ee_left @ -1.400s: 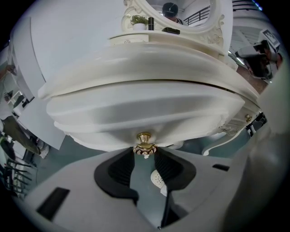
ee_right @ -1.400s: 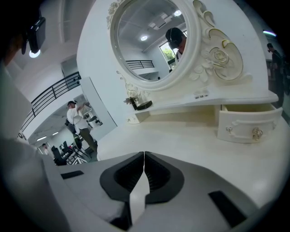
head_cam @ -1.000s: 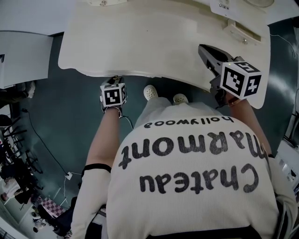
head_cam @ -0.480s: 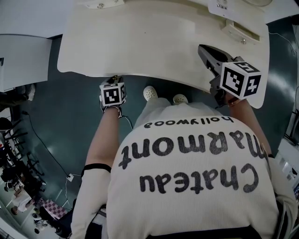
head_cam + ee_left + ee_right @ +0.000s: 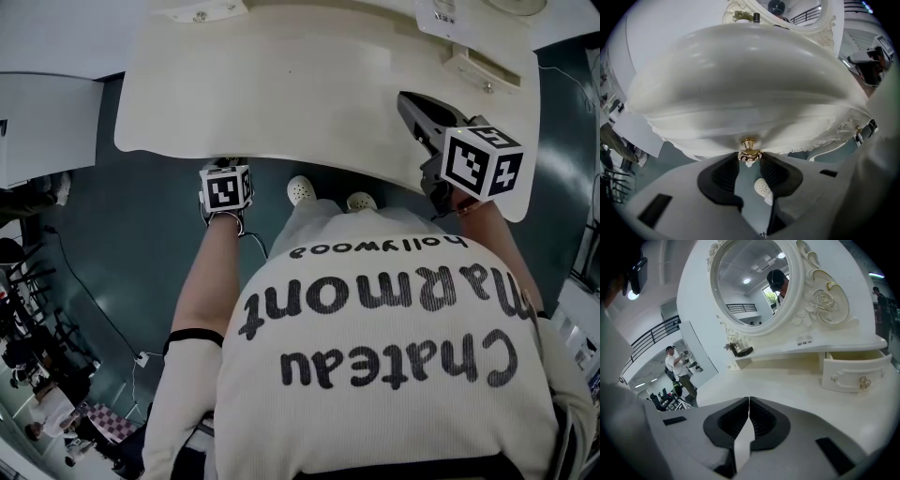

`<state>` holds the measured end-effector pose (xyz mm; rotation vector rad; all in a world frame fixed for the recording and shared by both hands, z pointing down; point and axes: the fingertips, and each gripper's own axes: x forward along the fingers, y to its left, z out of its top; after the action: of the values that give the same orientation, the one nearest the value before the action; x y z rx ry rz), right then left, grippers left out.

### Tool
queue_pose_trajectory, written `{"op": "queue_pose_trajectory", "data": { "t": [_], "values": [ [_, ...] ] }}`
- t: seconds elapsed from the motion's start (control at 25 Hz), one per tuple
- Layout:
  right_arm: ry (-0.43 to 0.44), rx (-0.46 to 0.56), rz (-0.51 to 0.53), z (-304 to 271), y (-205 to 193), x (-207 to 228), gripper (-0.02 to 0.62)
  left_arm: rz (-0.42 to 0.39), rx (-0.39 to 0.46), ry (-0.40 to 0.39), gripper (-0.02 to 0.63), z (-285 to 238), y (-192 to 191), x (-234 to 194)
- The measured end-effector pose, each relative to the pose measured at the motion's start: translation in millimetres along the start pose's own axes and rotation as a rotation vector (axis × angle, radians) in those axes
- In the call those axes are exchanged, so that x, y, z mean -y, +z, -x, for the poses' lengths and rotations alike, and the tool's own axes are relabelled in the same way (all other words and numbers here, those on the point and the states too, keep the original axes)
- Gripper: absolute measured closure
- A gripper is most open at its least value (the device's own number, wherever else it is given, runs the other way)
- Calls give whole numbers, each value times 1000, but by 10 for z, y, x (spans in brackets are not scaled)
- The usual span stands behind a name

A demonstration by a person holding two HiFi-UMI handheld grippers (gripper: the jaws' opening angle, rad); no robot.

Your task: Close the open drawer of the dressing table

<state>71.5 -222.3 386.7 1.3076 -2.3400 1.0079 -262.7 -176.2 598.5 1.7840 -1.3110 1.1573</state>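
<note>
The cream dressing table [image 5: 281, 84] fills the top of the head view. Under its front edge a wide front drawer [image 5: 740, 126] carries a gold knob [image 5: 749, 146]. My left gripper [image 5: 749, 158] is shut on that knob, its dark pads [image 5: 726, 173] pressing either side of the knob's base. In the head view only its marker cube [image 5: 226, 187] shows, at the table's edge. A small drawer [image 5: 855, 373] on the tabletop stands pulled out a little, with its inside showing. My right gripper [image 5: 749, 401] hovers shut and empty above the tabletop [image 5: 787, 394], short of that drawer.
An oval mirror [image 5: 754, 284] with carved roses rises at the table's back. The person's white shoes [image 5: 302, 186] stand on the dark floor under the front edge. A person [image 5: 677, 366] stands far off to the left. A small ornament [image 5: 740, 350] sits on the shelf.
</note>
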Motion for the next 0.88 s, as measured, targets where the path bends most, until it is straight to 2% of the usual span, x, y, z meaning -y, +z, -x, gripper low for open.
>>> {"op": "queue_pose_trajectory", "data": {
  "t": [0.2, 0.4, 0.6, 0.88],
  "values": [
    [5, -1, 3, -17, 50, 4, 568, 1, 1, -3, 463, 3, 16, 17],
    [29, -12, 11, -41, 16, -15, 568, 26, 61, 52, 462, 48, -45, 28],
    [71, -53, 25, -58, -97, -24, 568, 65, 52, 97, 462, 121, -229, -4],
    [121, -94, 90, -55, -128, -63, 568, 185, 61, 111, 460, 160, -276, -15]
  ]
}}
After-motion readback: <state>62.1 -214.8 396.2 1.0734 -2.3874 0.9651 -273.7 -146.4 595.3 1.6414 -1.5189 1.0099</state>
